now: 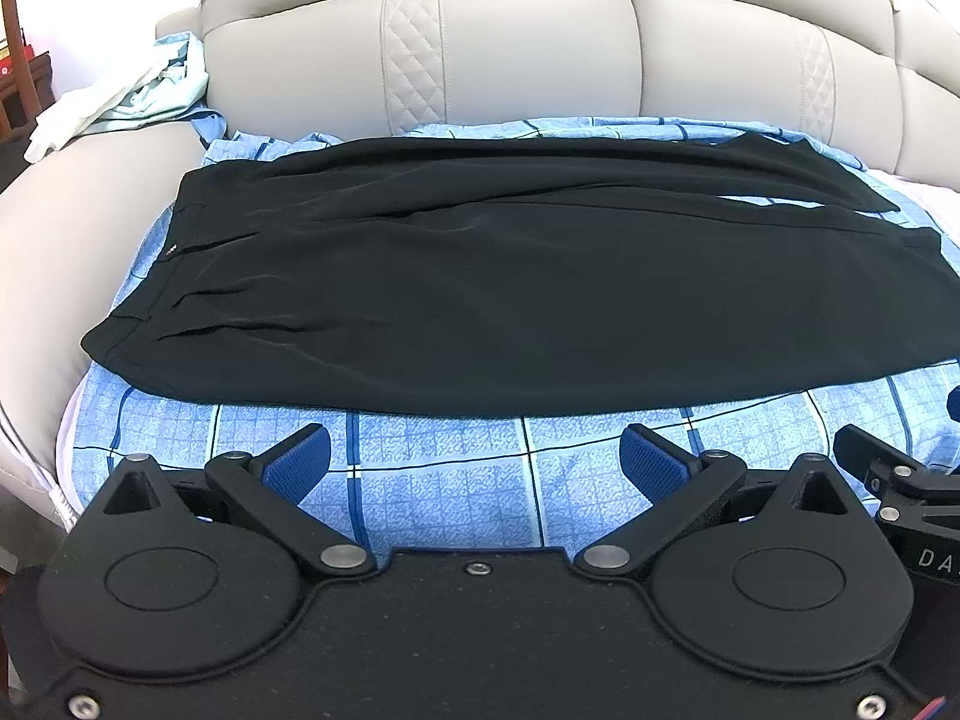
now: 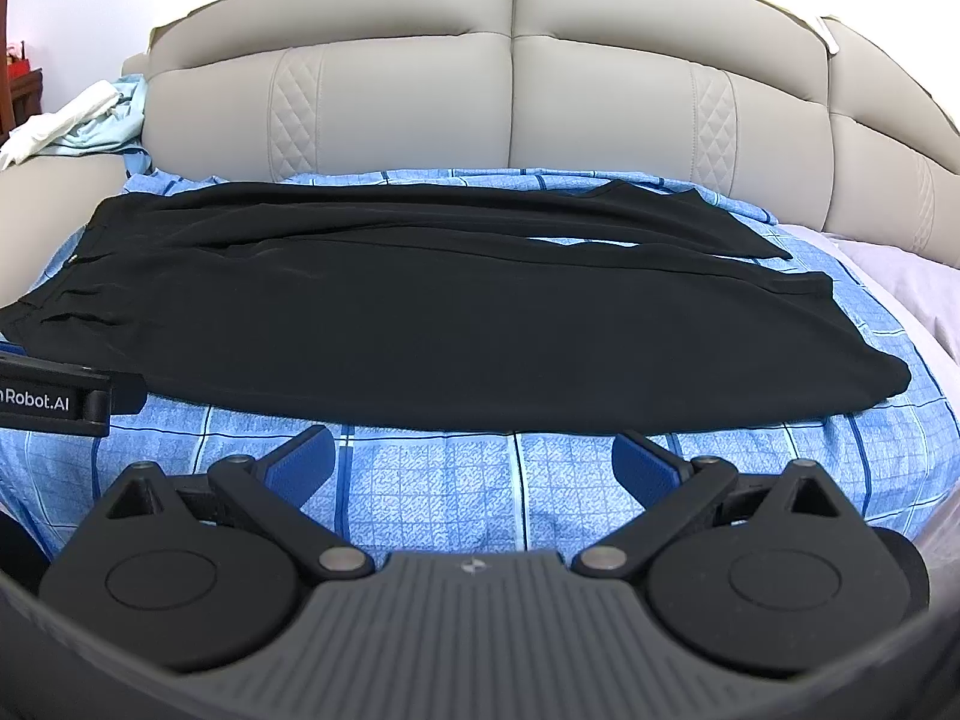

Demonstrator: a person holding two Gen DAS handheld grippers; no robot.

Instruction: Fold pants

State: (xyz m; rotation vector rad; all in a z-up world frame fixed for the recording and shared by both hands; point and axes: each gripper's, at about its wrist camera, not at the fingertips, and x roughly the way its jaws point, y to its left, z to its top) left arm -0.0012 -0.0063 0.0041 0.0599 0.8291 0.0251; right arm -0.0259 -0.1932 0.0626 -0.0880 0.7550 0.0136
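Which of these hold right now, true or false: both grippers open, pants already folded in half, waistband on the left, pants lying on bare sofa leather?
1. Both grippers are open. True: the left gripper and right gripper have jaws spread, holding nothing.
2. The pants are folded in half. False: they lie full length, legs side by side.
3. The waistband is on the left. True.
4. The pants lie on bare leather. False: they rest on a blue checked sheet.

The pants (image 2: 360, 324) cover the middle of the blue checked sheet (image 2: 444, 480). In the right wrist view, the frame's left edge cuts off the waistband end and most of the left hand-held gripper (image 2: 54, 399), truncating its printed label. In the left wrist view, the right hand-held gripper (image 1: 900, 480) is cut off at the right edge, its lettering incomplete. The crumpled cloth (image 1: 120, 96) on the armrest is unidentifiable.
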